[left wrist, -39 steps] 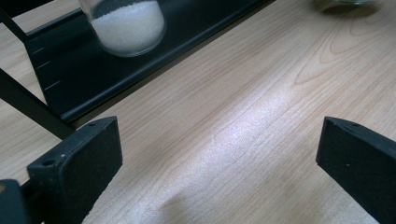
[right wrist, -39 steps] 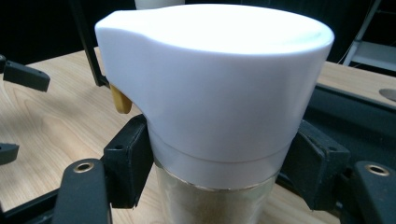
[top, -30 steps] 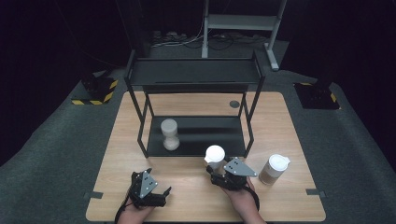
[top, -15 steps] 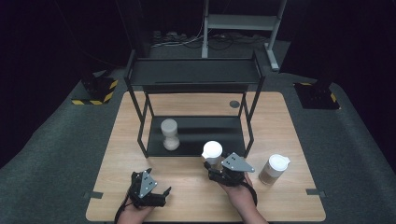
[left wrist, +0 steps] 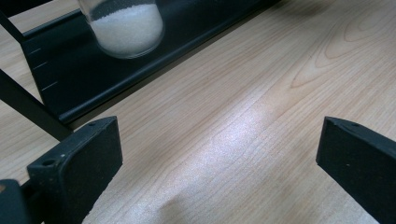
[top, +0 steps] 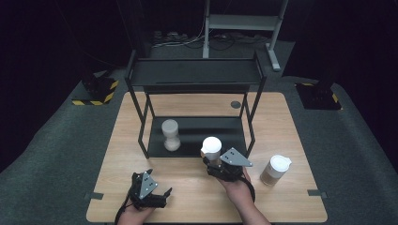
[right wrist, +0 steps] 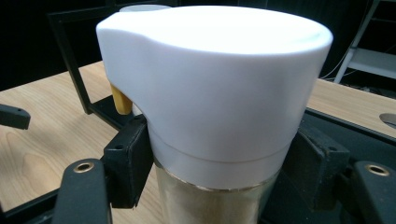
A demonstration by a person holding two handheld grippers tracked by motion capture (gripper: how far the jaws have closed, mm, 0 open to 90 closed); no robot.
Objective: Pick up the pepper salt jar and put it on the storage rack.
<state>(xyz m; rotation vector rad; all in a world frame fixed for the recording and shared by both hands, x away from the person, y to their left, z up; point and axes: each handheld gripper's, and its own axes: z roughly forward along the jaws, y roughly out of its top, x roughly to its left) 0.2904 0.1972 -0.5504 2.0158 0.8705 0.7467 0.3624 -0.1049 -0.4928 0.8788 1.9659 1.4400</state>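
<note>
My right gripper (top: 212, 161) is clamped on a white-lidded jar (right wrist: 212, 93) just under its lid, holding it at the front edge of the black rack's (top: 195, 75) lower shelf. My left gripper (top: 157, 197) rests near the table's (top: 291, 122) front edge, jaws spread wide and empty.

I think the main risk is clipping the shelf lip or the rack's front leg as the jar goes in, tipping it; the smooth wall could also slip in my jaws.

Counting: one table, one rack, three containers — the held jar, a waisted jar of white grains (top: 171, 135) on the shelf, and a brown-filled jar (top: 276, 169) standing to the right.
</note>
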